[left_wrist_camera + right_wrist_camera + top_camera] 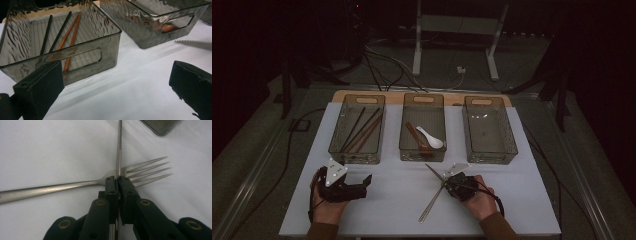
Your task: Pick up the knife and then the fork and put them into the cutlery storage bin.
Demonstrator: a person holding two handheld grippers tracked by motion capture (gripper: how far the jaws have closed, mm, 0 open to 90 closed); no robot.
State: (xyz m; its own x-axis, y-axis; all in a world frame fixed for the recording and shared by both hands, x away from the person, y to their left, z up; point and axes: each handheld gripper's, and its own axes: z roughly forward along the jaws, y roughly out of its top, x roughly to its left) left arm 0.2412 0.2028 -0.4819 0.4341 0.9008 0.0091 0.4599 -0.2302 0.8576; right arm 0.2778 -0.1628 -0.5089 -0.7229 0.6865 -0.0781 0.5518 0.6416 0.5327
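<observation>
**Gripping a knife over a fork: bench cutlery, three bins**

Item one: right hand-held gripper [117,178], jaws pressed together on the thin blade of a serrated knife [119,150]. The knife stands on edge, crossing over the neck of a steel fork [62,186] that lies flat on the white bench [397,200], near its front edge, ahead of the right hand [479,202].

Item two: left hand-held gripper [362,187], jaws apart, nothing between them, resting at front left.

Item three: three smoky plastic bins along the far side. Left bin [343,130] holds black and brown chopsticks [362,131]; middle bin [408,150] holds a white spoon [431,138] and a reddish spoon [416,137].
</observation>
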